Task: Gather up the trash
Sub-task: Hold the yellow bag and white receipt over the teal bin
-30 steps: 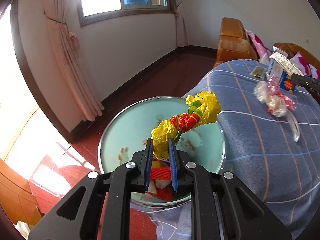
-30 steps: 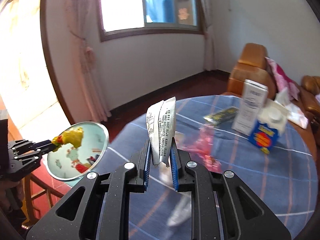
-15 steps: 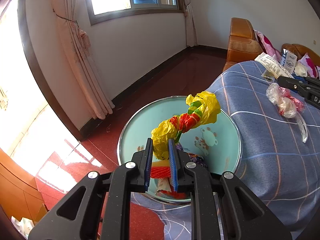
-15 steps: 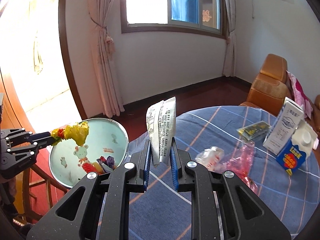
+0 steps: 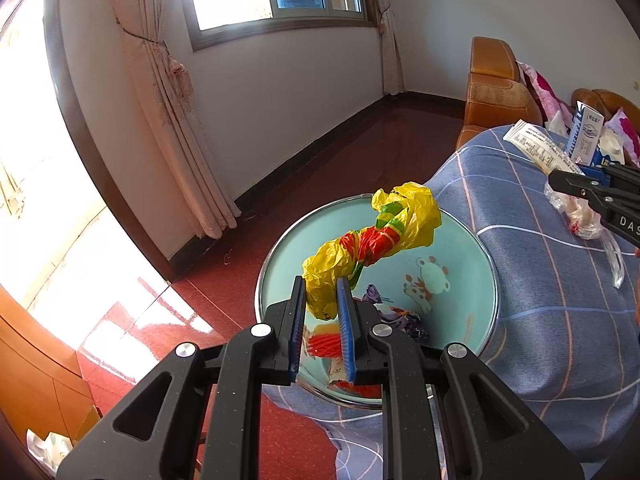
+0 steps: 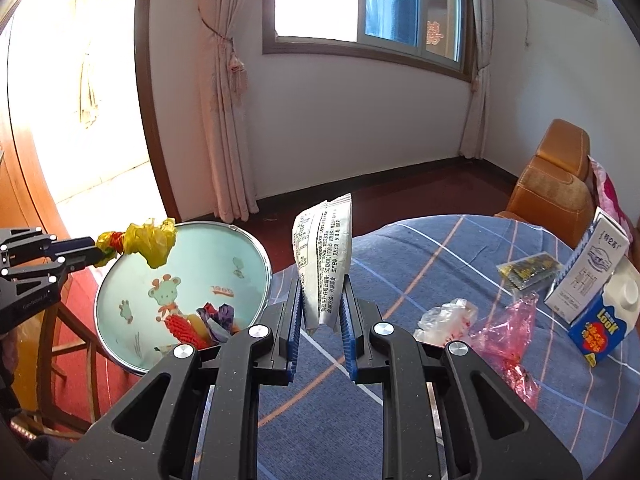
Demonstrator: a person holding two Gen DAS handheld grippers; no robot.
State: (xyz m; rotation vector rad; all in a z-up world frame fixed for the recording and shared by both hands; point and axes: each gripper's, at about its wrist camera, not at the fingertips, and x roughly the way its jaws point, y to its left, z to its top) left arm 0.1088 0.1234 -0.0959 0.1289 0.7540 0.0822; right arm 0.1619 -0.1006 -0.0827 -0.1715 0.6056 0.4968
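The landmark here is the round pale-green basin [image 5: 460, 248], which sits at the edge of the table [image 6: 420, 264] covered in a blue checked cloth.

The left tongs [image 5: 322, 312] are pinching the lower end of a crumpled yellow plastic bag [image 5: 376, 240] with red and green print. The bag rises out of the blue pads and hangs in the air directly above the basin, not touching it.

Down inside the basin, on its near side, lie a ribbed red wrapper [image 6: 182, 326], a purple crumpled wrapper [image 6: 220, 316] and some other scraps, all bunched together against the wall.

The right tongs [image 6: 322, 320] are pinching a white printed packet [image 6: 324, 256], which stands upright between the pads. They hover over the table just to the right of the basin, near its rim.

Farther right of the basin, well apart from it, trash lies on the cloth: a clear crumpled bag [image 6: 446, 316] touching a pink plastic bag [image 6: 510, 328], and beyond them a small dark packet with yellow print [image 6: 526, 270]. At the far right stand a white carton [image 6: 586, 268] and a blue and white milk carton [image 6: 606, 320], which is tilted and is just beside the white one.

Behind the table is an orange sofa [image 6: 556, 184].
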